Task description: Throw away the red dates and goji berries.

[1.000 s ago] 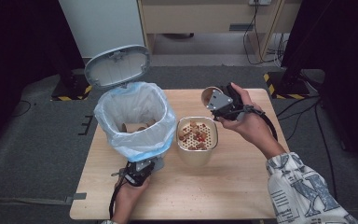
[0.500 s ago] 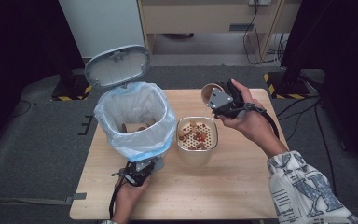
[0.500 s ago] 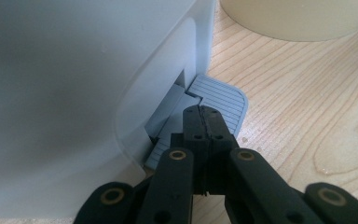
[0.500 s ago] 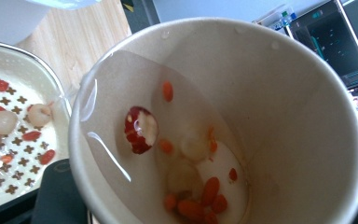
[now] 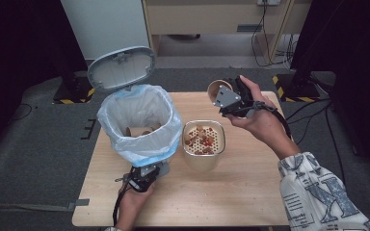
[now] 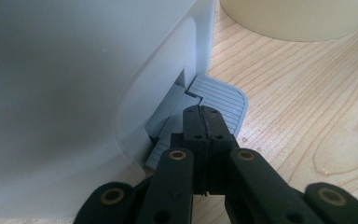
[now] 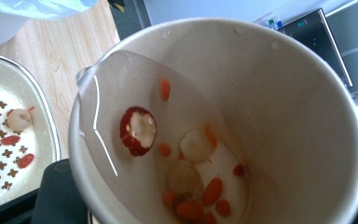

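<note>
While closed left tongs (image 6: pixel 204 122) press the bin's pedal (image 6: pixel 221 100), right tongs (image 5: pixel 234 99) apparently grip a paper cup (image 7: pixel 223 116).

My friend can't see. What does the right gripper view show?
A paper cup tipped toward the camera, with red and orange fruit bits stuck inside. At the left sits a strainer bowl holding more bits, on a wooden table.

The high view looks forward and down on the whole table (image 5: pixel 250 192). The left gripper view sits low and close at the bin's pedal (image 6: pixel 219 100) (near left), while the right gripper view peers into a paper cup (image 7: pixel 270 93) — both also catch the strainer bowl (image 5: pixel 203 139).
</note>
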